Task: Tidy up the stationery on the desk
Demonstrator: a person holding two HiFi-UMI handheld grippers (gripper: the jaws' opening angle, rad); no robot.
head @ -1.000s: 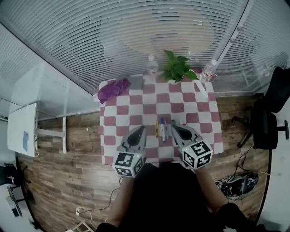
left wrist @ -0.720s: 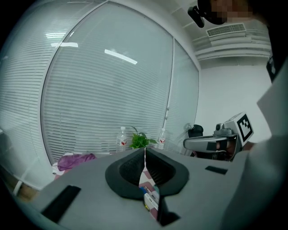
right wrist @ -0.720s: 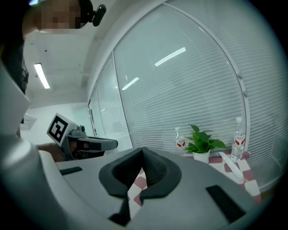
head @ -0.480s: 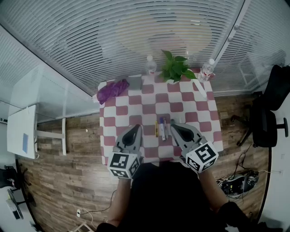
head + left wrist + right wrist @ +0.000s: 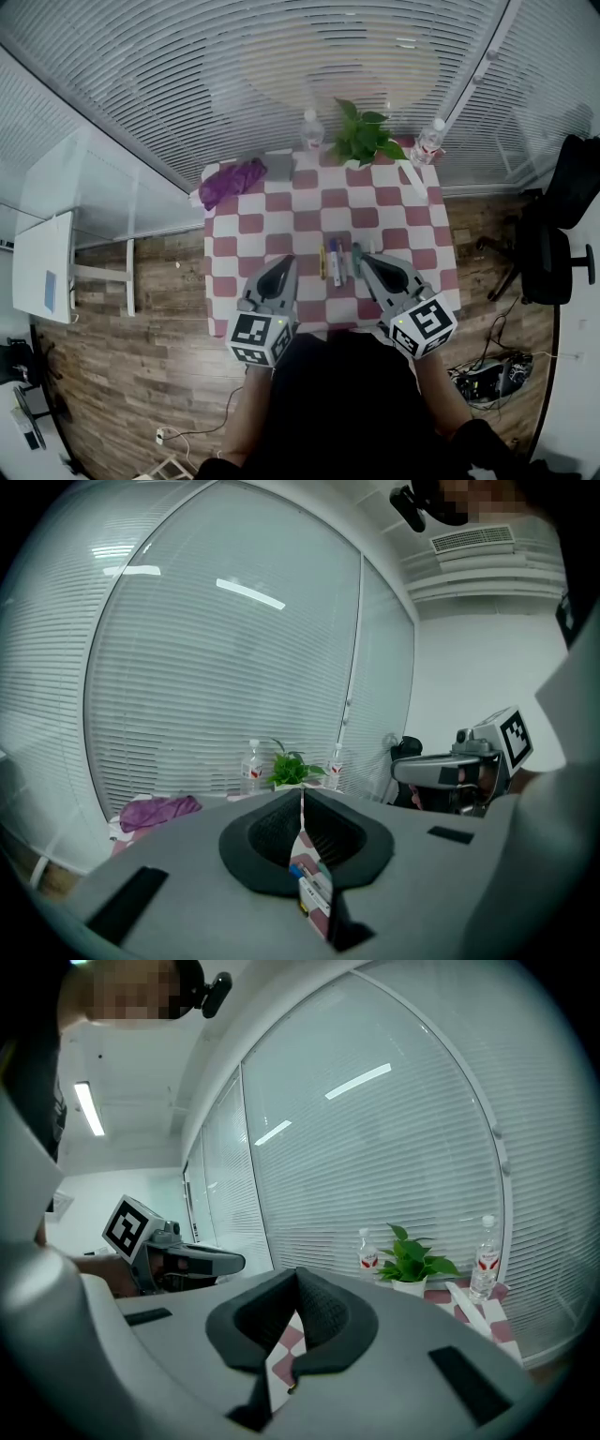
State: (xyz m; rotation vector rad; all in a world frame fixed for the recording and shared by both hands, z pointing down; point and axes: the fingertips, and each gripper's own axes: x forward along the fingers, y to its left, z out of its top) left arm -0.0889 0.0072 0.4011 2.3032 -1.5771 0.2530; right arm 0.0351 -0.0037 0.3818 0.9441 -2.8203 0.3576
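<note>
Several pens (image 5: pixel 336 263) lie side by side on the red-and-white checked table (image 5: pixel 309 211), near its front edge. My left gripper (image 5: pixel 286 262) hovers just left of them, its jaws shut with nothing between them. My right gripper (image 5: pixel 367 260) hovers just right of the pens, also shut and empty. In the left gripper view the closed jaws (image 5: pixel 301 797) point across the table, and a few pens (image 5: pixel 314 892) show below them. The right gripper view shows its closed jaws (image 5: pixel 297 1275) and the left gripper (image 5: pixel 178 1260) beside it.
A purple cloth (image 5: pixel 232 181) and a grey pad (image 5: pixel 279 169) lie at the table's far left. A potted plant (image 5: pixel 364 141) stands between two water bottles (image 5: pixel 312 131) (image 5: pixel 429 145) at the far edge. A long white item (image 5: pixel 413 184) lies at the far right. A black chair (image 5: pixel 553 244) stands to the right.
My right gripper has lifted a little and rolled slightly. The left gripper has stayed almost in place. Both remain shut.
</note>
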